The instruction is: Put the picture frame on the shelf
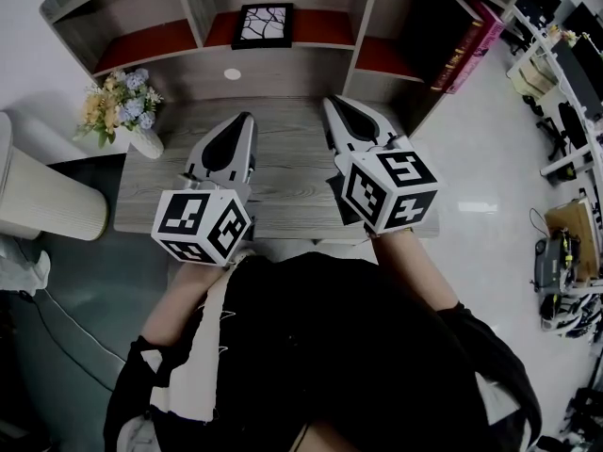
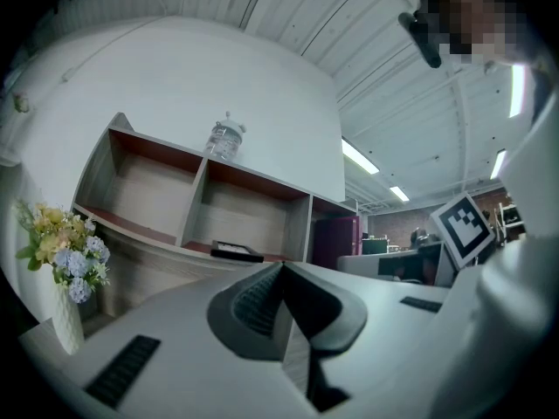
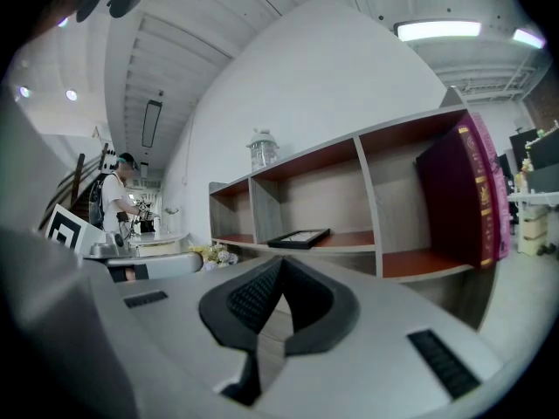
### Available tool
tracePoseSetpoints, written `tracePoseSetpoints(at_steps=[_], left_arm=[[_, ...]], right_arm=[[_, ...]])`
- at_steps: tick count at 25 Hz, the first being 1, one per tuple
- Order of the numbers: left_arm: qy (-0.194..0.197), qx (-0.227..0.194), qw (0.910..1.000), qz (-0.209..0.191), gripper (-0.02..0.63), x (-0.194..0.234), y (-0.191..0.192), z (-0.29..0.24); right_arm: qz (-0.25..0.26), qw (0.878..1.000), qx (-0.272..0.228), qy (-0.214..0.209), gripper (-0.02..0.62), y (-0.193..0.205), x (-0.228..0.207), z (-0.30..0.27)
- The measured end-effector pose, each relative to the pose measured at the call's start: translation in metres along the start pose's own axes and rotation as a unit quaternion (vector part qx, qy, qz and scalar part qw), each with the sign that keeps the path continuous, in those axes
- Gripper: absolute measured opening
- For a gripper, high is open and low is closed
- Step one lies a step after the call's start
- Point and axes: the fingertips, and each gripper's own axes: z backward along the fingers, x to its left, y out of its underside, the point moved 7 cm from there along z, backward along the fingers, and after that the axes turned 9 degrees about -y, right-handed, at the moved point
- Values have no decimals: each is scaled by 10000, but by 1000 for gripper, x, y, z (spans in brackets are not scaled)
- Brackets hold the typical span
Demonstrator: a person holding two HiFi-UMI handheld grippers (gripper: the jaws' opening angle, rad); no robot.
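Left of the shelf (image 1: pixel 283 69), off the edge of the surface (image 1: pixel 292 163), stands a ribbed white bin (image 1: pixel 42 201). On the surface's left corner, just in front of the shelf's left compartment, flowers (image 1: pixel 121 102) sit in a white vase (image 1: pixel 146 142). That compartment shows only its red board.

Next comes the left gripper (image 1: pixel 247 119), held level over the surface. It points toward the shelf and is well short of it. Its jaws are clenched tip to tip, with nothing between them.

On top of the shelf, above the wall between the left and middle compartments, stands a clear bottle (image 2: pixel 225 138). The frame (image 1: pixel 263 24) lies flat on the red board of the shelf's middle compartment, near that board's front edge. It is black-rimmed with a pale picture, and it is apart from both grippers.

Near the left gripper, the right gripper (image 1: pixel 332 102) is also level and aimed at the shelf. It reaches a little nearer the shelf than the left one but does not touch it. Its jaws are likewise pressed together and empty.

In the shelf's right compartment, dark red and pink books (image 1: pixel 462 40) stand on end. Right of the shelf, across a pale floor (image 1: pixel 490 177), are desks (image 1: pixel 565 111) crowded with gear too small to make out.
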Motion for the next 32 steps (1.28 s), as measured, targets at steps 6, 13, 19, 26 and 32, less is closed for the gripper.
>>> tracePoseSetpoints(at_steps=[6, 13, 19, 26, 32], left_arm=[[-9, -11, 10000, 14, 12, 2, -1, 0], [7, 6, 10000, 17, 12, 4, -1, -2], [6, 60, 10000, 25, 12, 5, 1, -3], [10, 81, 10000, 28, 12, 5, 2, -4], [17, 75, 10000, 24, 12, 4, 3, -6]], right_arm=[[1, 10000, 13, -22, 3, 1, 1, -3], [24, 10000, 16, -23, 3, 1, 3, -4], [3, 10000, 35, -23, 3, 2, 3, -6], [7, 9999, 87, -67, 3, 4, 3, -7], [39, 9999, 103, -79, 3, 4, 1, -8]])
